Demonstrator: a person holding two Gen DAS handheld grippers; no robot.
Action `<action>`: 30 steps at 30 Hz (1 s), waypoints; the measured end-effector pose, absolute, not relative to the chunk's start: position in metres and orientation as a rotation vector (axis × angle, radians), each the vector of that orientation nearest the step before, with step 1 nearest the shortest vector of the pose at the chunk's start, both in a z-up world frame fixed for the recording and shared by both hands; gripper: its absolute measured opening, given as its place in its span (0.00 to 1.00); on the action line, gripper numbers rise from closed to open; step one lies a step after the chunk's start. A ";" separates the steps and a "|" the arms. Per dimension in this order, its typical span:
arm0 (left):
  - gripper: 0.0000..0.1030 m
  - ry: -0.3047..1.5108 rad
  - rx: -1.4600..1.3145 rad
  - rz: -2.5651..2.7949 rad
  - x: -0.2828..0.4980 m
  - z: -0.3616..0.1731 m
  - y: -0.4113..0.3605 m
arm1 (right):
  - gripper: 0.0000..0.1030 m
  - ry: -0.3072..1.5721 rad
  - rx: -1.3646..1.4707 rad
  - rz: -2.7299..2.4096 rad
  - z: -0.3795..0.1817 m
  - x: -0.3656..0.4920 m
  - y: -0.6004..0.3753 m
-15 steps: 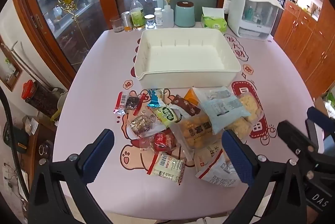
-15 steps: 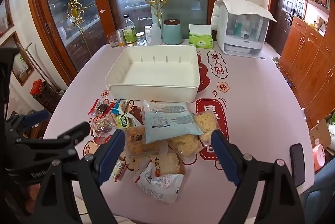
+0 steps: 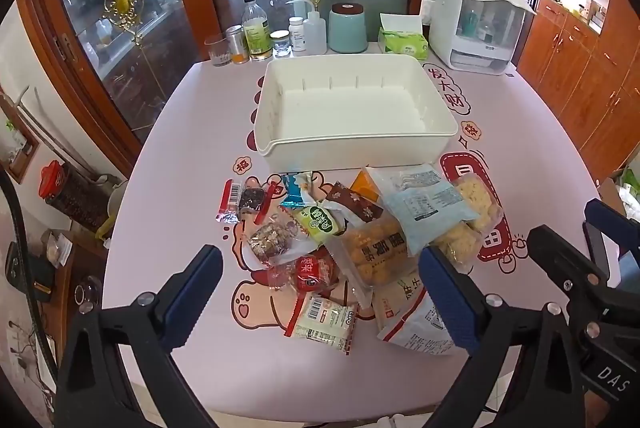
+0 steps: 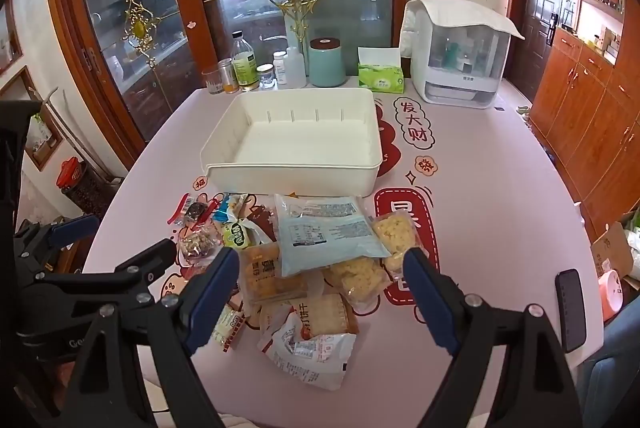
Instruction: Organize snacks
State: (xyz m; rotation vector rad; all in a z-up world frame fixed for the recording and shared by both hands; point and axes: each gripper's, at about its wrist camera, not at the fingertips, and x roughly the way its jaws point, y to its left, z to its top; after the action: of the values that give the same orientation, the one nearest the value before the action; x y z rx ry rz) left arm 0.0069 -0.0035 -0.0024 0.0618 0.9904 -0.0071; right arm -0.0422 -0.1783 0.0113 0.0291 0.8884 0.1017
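A pile of snack packets [image 3: 360, 236] lies on the pink table in front of an empty white bin [image 3: 352, 108]. A pale blue pouch [image 4: 324, 236] lies on top of the pile, with yellow puffed snacks [image 4: 394, 234] to its right. My left gripper [image 3: 320, 280] hangs open above the near side of the pile, over a red packet [image 3: 310, 270] and a white packet [image 3: 324, 320], touching nothing. My right gripper [image 4: 320, 280] is open too, hovering over a cracker bag [image 4: 316, 332]. The bin [image 4: 296, 144] stands just behind the snacks.
Bottles, jars and a teal canister [image 3: 347, 28] line the far table edge, beside a green tissue box [image 3: 402, 42] and a white appliance [image 3: 476, 28]. A dark phone [image 4: 570, 312] lies near the right table edge. Wooden cabinets [image 4: 592, 116] stand to the right.
Both grippers have shifted only slightly; the pile and the bin look the same as before.
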 end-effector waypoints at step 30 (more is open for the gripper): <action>0.90 0.976 0.086 -0.057 0.004 0.002 0.005 | 0.82 0.888 0.022 0.088 0.006 -0.049 -0.174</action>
State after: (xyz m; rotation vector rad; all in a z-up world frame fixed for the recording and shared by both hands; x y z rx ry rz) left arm 0.0043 0.0053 0.0023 0.0856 0.9757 -0.0567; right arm -0.0491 -0.1740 0.0062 0.0216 0.8883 0.0876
